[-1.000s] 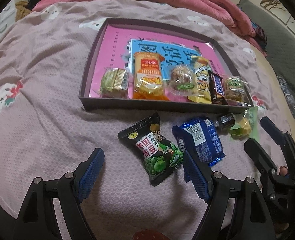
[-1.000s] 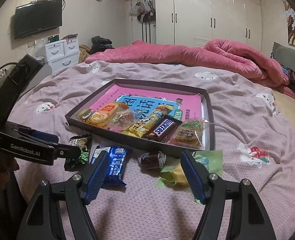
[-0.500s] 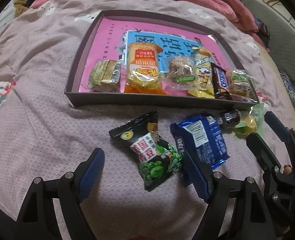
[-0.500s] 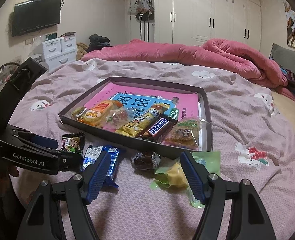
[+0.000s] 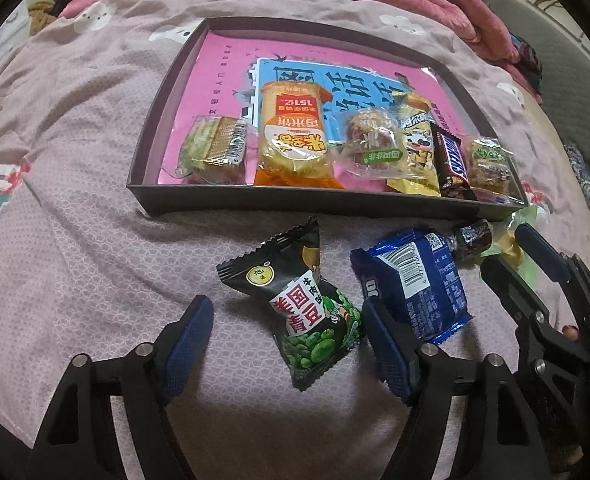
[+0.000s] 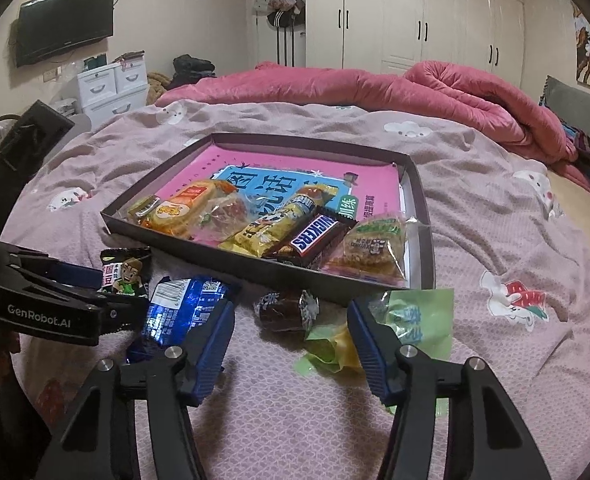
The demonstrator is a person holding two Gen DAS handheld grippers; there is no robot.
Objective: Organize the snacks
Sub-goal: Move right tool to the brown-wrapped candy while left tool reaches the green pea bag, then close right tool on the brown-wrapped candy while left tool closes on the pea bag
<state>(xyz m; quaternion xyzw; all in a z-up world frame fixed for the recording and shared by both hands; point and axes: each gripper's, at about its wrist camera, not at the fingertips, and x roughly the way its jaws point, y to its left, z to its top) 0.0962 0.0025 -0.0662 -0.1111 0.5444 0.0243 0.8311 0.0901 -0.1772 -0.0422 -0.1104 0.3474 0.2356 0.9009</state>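
Observation:
A dark tray (image 5: 295,205) (image 6: 231,258) on the bed holds a row of several wrapped snacks on a pink book. In front of it lie a black green-pea packet (image 5: 299,304) (image 6: 125,274), a blue packet (image 5: 415,280) (image 6: 183,308), a dark brown candy (image 5: 473,238) (image 6: 285,308) and a green-yellow packet (image 6: 375,328). My left gripper (image 5: 285,340) is open, its jaws on either side of the pea packet, just above it. My right gripper (image 6: 291,344) is open, low over the brown candy and the green-yellow packet.
The bed has a mauve patterned sheet (image 5: 75,200). A pink quilt (image 6: 375,84) is bunched at the far side. White drawers (image 6: 111,90), a wall television (image 6: 65,32) and wardrobes (image 6: 415,16) stand beyond the bed.
Both grippers have moved forward and lower toward the loose snacks. The pea packet now lies between the left jaws. Both stay open.

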